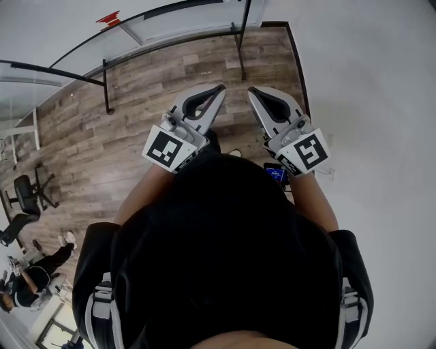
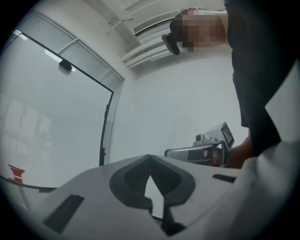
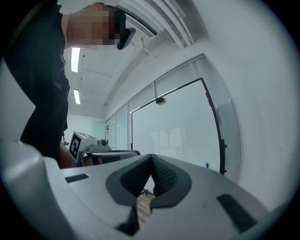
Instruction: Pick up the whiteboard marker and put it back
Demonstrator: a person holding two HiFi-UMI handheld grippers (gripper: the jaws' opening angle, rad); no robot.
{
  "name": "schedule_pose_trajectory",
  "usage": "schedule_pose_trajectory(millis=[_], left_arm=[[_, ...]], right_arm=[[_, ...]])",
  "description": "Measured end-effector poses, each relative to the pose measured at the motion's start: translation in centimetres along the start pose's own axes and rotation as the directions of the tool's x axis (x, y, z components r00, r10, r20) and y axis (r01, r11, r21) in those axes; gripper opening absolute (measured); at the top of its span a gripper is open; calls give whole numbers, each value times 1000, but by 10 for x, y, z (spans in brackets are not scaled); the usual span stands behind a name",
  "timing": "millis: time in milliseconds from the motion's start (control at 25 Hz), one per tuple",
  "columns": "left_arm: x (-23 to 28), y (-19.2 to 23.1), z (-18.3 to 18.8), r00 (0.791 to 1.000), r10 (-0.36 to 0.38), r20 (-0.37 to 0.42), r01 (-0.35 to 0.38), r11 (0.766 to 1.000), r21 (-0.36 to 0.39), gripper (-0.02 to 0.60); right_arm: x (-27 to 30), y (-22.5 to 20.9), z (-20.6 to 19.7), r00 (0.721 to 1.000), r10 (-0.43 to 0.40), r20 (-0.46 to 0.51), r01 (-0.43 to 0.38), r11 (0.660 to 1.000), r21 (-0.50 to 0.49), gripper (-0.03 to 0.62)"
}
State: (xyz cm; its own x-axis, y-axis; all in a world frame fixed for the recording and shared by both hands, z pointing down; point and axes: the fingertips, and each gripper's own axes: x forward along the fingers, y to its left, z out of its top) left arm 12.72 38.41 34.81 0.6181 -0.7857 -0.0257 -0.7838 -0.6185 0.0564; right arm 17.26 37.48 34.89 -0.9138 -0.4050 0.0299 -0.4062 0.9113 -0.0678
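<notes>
No marker shows plainly in any view. My left gripper (image 1: 221, 88) and right gripper (image 1: 251, 90) are held side by side in front of the person's chest, over the wooden floor. Both point level toward a large whiteboard (image 1: 170, 24) on black legs. The left gripper (image 2: 150, 156) has its pads meeting at the tips with nothing between them. So does the right gripper (image 3: 151, 155). A small blue item (image 3: 206, 165) sits at the whiteboard's (image 3: 173, 136) lower right edge, too small to identify. Each gripper view shows the other gripper beside it.
A white wall (image 1: 368, 82) runs along the right. A red mark (image 1: 109, 18) sits on the whiteboard's far left part. At the left stand an office chair (image 1: 27, 194) and a desk (image 1: 20, 129). Another person (image 1: 27, 279) sits at the lower left.
</notes>
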Motion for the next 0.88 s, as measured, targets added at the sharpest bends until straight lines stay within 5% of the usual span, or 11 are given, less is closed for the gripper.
schedule_pose_trajectory(millis=[880], left_arm=[[32,179,12,997,-80,-3,80,997,-11,3]], right_arm=[[167,-68,7,996,-78,-44,79,997,27,0]])
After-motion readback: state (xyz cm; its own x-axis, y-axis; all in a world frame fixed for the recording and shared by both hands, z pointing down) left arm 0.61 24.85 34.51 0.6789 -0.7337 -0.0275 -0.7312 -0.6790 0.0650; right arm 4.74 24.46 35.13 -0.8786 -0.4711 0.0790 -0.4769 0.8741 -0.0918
